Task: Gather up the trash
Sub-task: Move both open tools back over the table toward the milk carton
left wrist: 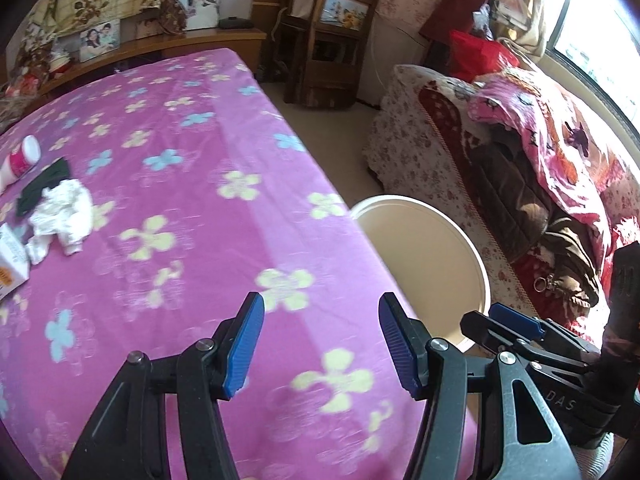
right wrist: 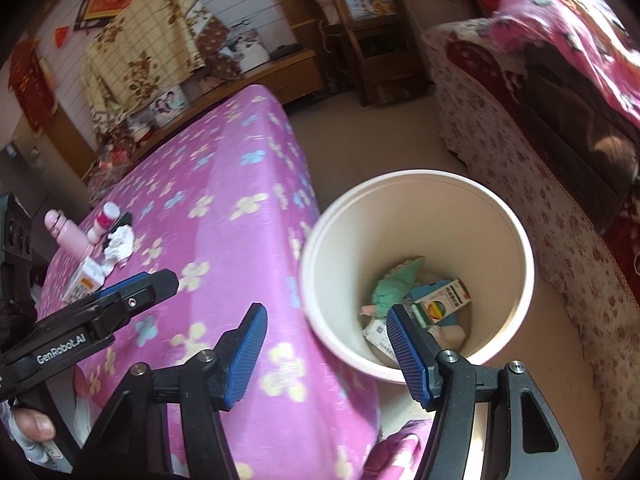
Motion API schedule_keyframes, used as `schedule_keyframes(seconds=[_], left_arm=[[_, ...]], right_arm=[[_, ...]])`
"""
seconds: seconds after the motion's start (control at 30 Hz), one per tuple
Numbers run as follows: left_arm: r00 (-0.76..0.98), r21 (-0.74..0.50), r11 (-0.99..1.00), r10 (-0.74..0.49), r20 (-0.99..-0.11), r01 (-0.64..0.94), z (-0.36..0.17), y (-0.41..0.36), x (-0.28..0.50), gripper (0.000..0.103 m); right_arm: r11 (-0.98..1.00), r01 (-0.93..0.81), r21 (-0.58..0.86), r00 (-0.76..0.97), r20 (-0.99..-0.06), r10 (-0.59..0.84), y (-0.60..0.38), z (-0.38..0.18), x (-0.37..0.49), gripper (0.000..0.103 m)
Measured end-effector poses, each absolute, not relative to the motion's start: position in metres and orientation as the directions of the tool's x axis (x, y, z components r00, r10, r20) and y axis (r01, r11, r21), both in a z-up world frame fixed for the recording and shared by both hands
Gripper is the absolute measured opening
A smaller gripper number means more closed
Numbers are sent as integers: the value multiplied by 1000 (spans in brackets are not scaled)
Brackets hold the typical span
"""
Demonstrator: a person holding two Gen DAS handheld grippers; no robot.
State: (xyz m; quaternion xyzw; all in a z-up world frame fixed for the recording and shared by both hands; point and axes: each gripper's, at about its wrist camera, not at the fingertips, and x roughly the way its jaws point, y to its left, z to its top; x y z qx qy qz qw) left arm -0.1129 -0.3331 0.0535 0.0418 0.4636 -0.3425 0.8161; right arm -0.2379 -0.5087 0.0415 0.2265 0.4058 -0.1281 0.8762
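A white bin (right wrist: 416, 200) stands on the floor beside the pink flowered bed (right wrist: 224, 184). It holds a green cloth (right wrist: 394, 286), a colourful box (right wrist: 440, 306) and other small packs. My right gripper (right wrist: 324, 350) is open and empty, above the bin's near rim. My left gripper (left wrist: 320, 344) is open and empty, over the bed's edge; the bin (left wrist: 424, 248) is to its right. On the bed's far left lie crumpled white tissue (left wrist: 62, 216), a dark cloth (left wrist: 42, 186), a white and pink bottle (left wrist: 20, 162) and a small box (left wrist: 10, 260).
A pink bottle (right wrist: 68, 236) lies near the tissue (right wrist: 120, 242). A sofa (left wrist: 500, 168) piled with blankets and clothes runs along the right. A wooden shelf (left wrist: 328, 32) and a low cabinet (left wrist: 192, 40) stand at the back. A strip of floor (left wrist: 340, 140) separates bed and sofa.
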Motion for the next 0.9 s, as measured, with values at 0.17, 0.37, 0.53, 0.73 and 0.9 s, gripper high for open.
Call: schedule_keyframes(seconds=[0.17,0.37,0.53,0.73,0.9], left_arm=[[364,-250,791,-504,-784,558,56,-297,-103,61],[394,-246,831,-470,-790,499,55,-246,-87,62],[437,-231,875,-422,-794,426,58,-187,-68,62],[521,-203,937,-329,-788,284,66,-102,-36,62],[580,-208,968,-249,-776,137,70,-38,0,62]], right_arm=[[885,366,287,640,-769,-15,-481,45,-225,66],[906,302,297,646,-762,34,-445,50,-205,66],[925,239,296,637,-767,81,-408,49,-186,66],[941,166,297,621,-772,134,-368,46,-162,66],[951,120,284,600,-784,158,-343,42,-144,66]])
